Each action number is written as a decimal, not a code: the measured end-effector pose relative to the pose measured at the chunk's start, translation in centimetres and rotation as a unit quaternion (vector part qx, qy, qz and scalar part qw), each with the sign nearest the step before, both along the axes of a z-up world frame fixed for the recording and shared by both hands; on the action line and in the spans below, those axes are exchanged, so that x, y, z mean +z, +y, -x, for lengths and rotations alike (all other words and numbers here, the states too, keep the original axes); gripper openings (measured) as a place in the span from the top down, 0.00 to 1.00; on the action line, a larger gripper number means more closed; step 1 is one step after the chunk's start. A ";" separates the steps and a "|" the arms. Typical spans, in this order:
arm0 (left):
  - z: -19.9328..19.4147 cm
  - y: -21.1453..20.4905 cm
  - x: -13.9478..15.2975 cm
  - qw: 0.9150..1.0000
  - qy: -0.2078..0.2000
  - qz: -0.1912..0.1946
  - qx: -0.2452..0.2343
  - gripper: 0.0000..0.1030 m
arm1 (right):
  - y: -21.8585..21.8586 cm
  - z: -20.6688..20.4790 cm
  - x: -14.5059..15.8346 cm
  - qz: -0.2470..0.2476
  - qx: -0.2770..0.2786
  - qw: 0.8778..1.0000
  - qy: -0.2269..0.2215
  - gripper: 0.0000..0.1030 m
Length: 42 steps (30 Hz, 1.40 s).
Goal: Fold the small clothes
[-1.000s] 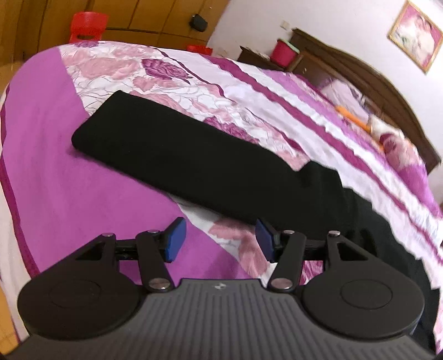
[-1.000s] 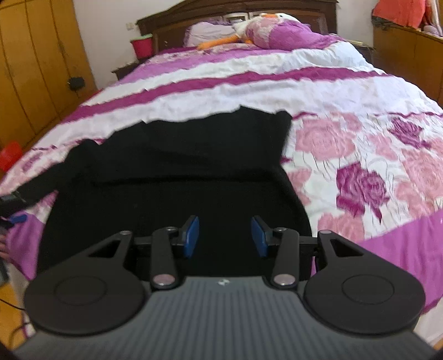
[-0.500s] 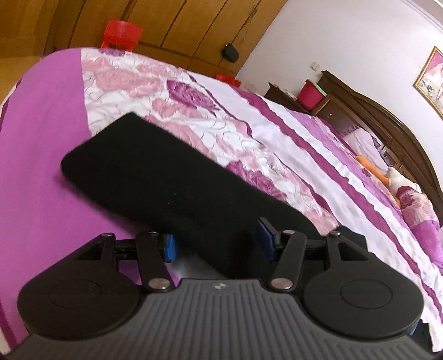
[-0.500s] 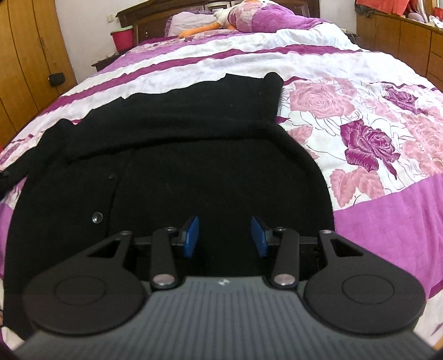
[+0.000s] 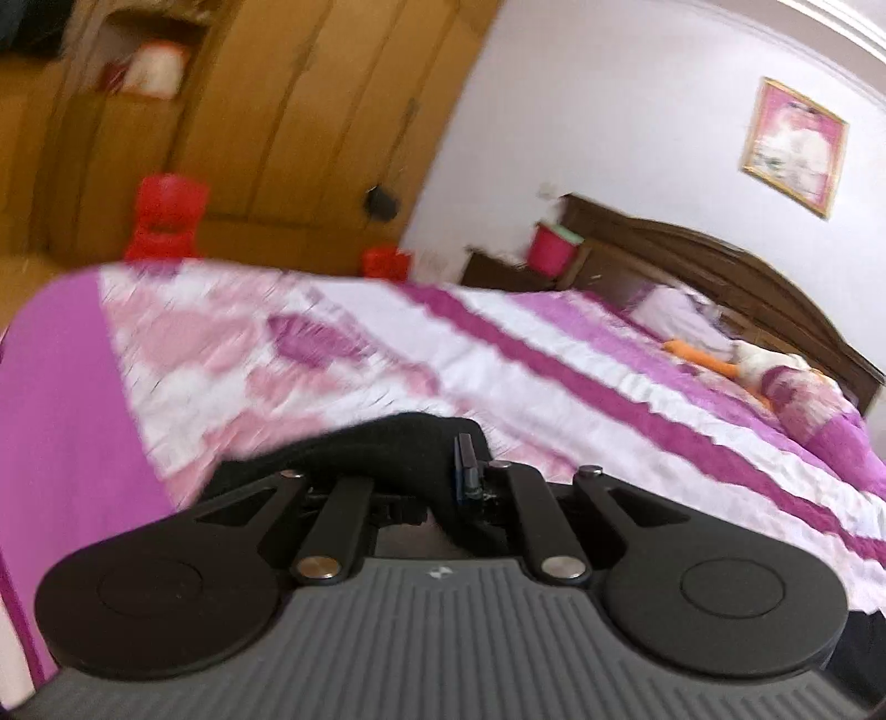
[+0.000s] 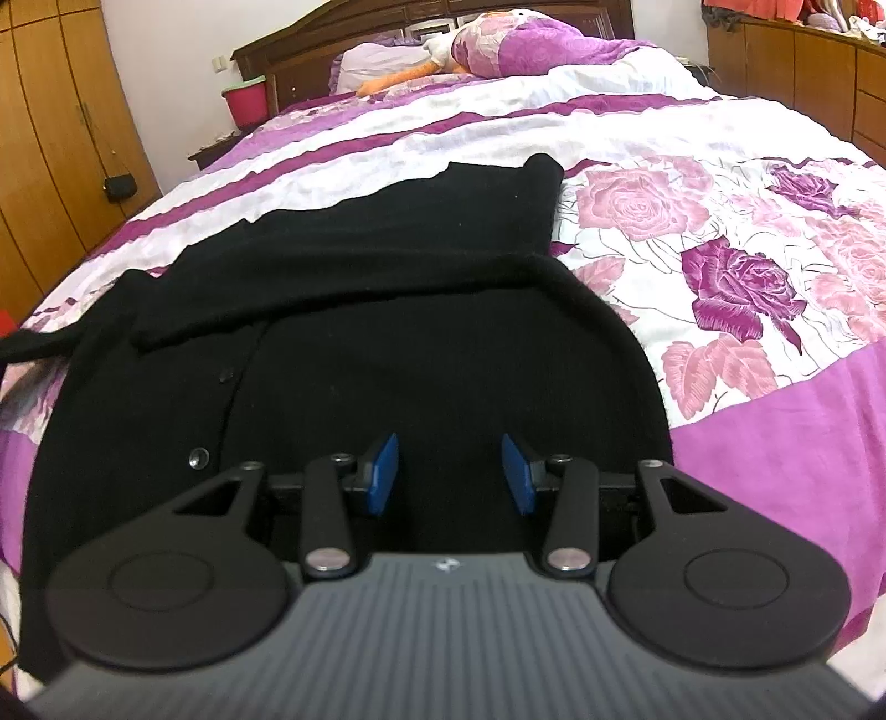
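Note:
A black buttoned cardigan (image 6: pixel 387 354) lies spread on the pink and purple floral bedspread (image 6: pixel 720 221). Its right sleeve is folded across the chest. In the left wrist view my left gripper (image 5: pixel 443 476) is shut on the cardigan's other sleeve (image 5: pixel 387 443), and the black cloth bunches over the fingers, hiding the left pad. My right gripper (image 6: pixel 449 468) is open and empty, low over the cardigan's lower body, with both blue pads (image 6: pixel 384 471) in sight.
A dark wooden headboard (image 5: pixel 720 266) and pillows (image 6: pixel 526 39) stand at the far end of the bed. A red bin (image 5: pixel 551 249) sits on a nightstand. Wooden wardrobes (image 5: pixel 277 111) and red plastic stools (image 5: pixel 166 216) line the left side.
My left gripper closed on the sleeve and lifted it, and the view tilted up toward the wardrobes. My right gripper moved in lower over the cardigan and stayed open.

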State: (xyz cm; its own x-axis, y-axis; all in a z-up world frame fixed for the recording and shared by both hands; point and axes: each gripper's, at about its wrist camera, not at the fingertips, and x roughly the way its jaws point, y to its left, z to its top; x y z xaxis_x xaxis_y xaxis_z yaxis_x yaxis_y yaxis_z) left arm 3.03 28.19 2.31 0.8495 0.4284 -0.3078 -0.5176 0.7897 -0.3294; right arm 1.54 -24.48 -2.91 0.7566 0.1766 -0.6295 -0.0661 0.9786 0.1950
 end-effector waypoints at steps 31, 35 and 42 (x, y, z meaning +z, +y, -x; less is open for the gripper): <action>-9.9 -31.1 0.9 0.938 0.040 -0.060 -0.340 0.91 | -2.7 0.3 -0.3 -0.033 -0.009 0.999 -0.025 0.57; -11.2 -32.3 -2.4 0.928 0.076 -0.071 -0.359 0.90 | -3.0 0.2 -0.5 -0.035 -0.008 0.999 -0.027 0.57; -11.8 -32.7 -5.3 0.908 0.137 -0.082 -0.386 0.79 | -3.1 0.2 -1.0 -0.036 -0.007 0.999 -0.026 0.58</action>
